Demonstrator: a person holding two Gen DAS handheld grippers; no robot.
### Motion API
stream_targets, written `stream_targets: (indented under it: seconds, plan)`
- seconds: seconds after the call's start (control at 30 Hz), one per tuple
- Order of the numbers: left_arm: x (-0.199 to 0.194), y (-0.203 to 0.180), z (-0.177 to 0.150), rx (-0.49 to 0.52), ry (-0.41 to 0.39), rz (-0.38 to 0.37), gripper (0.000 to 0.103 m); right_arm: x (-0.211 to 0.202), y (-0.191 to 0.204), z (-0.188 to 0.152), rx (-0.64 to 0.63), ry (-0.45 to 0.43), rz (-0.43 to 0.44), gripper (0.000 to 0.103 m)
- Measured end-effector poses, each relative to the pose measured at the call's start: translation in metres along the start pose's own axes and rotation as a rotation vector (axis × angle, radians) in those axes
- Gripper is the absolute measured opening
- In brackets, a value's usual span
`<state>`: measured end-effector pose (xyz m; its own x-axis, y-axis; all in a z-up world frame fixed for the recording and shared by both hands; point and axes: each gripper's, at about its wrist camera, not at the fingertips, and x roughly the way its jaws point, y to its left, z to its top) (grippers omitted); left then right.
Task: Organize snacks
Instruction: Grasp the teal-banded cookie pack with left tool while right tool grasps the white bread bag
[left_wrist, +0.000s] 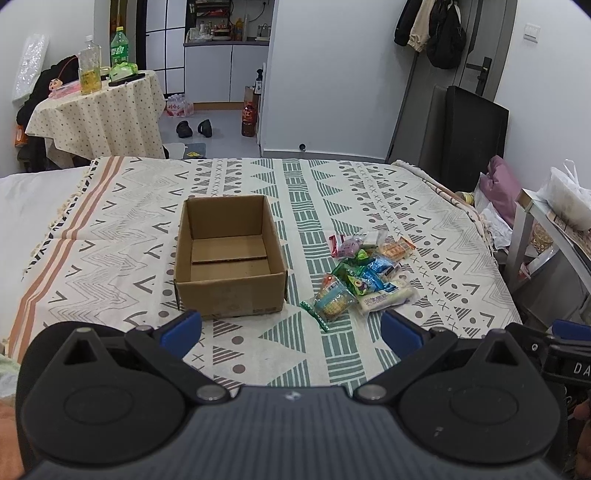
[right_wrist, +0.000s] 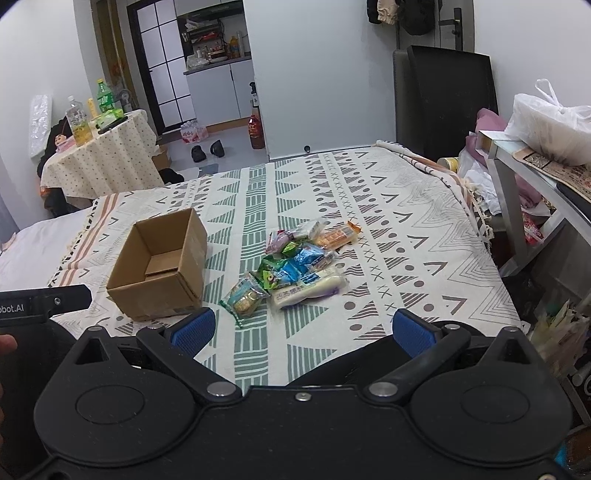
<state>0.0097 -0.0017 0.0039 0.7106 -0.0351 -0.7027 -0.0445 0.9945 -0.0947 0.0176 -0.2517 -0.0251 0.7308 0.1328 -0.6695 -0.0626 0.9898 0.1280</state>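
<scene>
We find both grippers held low over the near edge of a bed covered by a patterned cloth (left_wrist: 332, 206). The left gripper (left_wrist: 291, 330) stands with its blue-padded fingers (left_wrist: 183, 328) spread wide and nothing between them. The right gripper (right_wrist: 303, 328) is likewise spread wide, its fingers (right_wrist: 194, 330) empty.

We note an open cardboard box (left_wrist: 231, 291) standing upright on the cloth, its inside bare but for a loose cardboard flap on the floor. From the left wrist view it sits just ahead of the left finger; from the right wrist view the same box (right_wrist: 159, 291) lies to the left.

The pile of snacks (left_wrist: 364, 271) lies on the cloth to the right of the box, near it but apart. In the right wrist view the pile (right_wrist: 295, 266) sits almost straight ahead. We record a long white packet (right_wrist: 308, 291) at its near edge, a clear packet with a green seal (right_wrist: 245, 297) nearest the box, and an orange packet (right_wrist: 336, 234) at the far side.

A small round table with bottles (left_wrist: 92, 107) stands beyond the bed.
</scene>
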Motion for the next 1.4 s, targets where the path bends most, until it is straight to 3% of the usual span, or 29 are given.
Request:
stream_targets:
  seconds: [0.23,0.9,1.0,1.17,1.4]
  plan:
    - [0.016,-0.003,0.006,-0.014,0.007,0.011,0.103,0.018,-0.011,0.002,0.011,0.019,-0.001,0.103]
    - [0.083,-0.016,0.022,-0.040,0.074,-0.008,0.102,0.079,-0.035,0.016,0.095,0.072,0.104,0.103]
    - [0.094,-0.019,0.025,-0.035,0.087,-0.023,0.101,0.090,-0.037,0.018,0.109,0.086,0.114,0.099]
    - [0.112,-0.027,0.029,-0.028,0.099,-0.051,0.100,0.110,-0.041,0.019,0.125,0.145,0.143,0.083]
    - [0.140,-0.036,0.033,-0.036,0.149,-0.096,0.091,0.136,-0.048,0.017,0.180,0.193,0.166,0.083]
